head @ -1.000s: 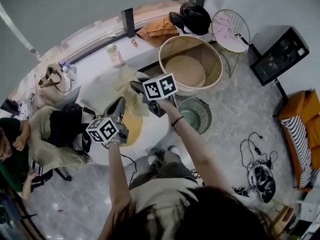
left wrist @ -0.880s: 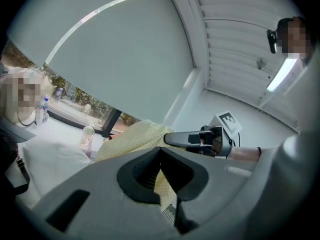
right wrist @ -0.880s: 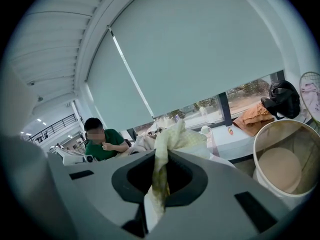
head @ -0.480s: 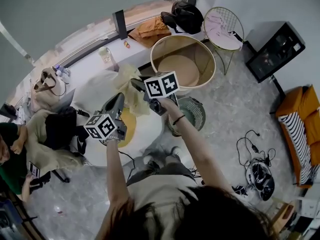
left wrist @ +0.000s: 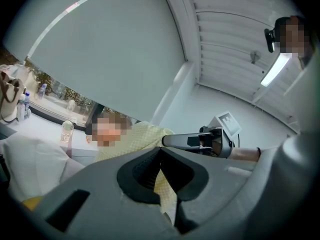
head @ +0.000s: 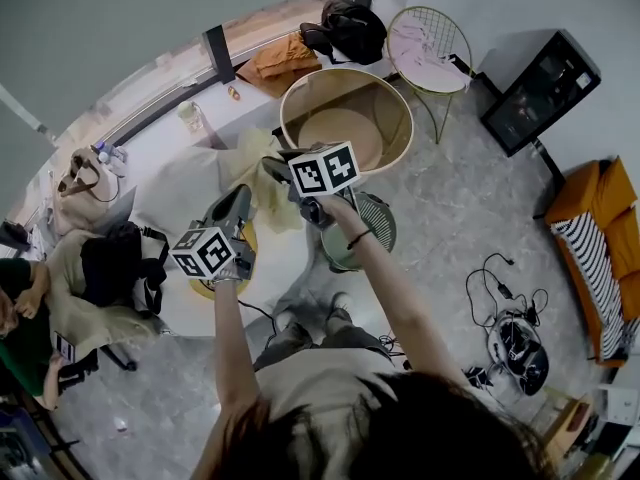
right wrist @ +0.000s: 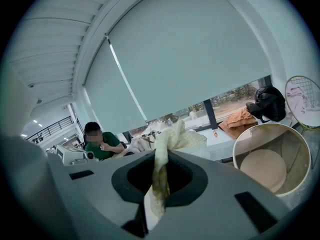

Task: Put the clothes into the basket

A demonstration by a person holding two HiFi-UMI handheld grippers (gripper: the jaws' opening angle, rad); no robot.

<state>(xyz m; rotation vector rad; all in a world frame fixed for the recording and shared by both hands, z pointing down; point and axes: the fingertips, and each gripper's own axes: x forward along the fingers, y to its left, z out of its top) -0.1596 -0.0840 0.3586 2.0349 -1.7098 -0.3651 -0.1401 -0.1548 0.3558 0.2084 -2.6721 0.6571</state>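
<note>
A pale yellow checked garment [head: 252,180] hangs stretched between my two grippers, above the white table [head: 190,190]. My left gripper [head: 238,204] is shut on one edge of the garment [left wrist: 165,186]. My right gripper [head: 274,169] is shut on another part of the cloth [right wrist: 161,176], which bunches above its jaws. The round beige basket [head: 391,108] stands just beyond the right gripper, empty inside, and also shows in the right gripper view as a beige basket [right wrist: 296,136]. The right gripper [left wrist: 172,140] appears across from the left one.
A green wire fan [head: 378,230] sits on the floor under my right arm. A gold wire chair [head: 430,48] holds pink clothes. An orange garment [head: 280,58] and a black bag [head: 348,30] lie on the sill. A seated person [head: 20,308] is at the left.
Both grippers have carried the yellow garment away from the table and toward the basket, which now sits closer to them. Both grips are unchanged.
</note>
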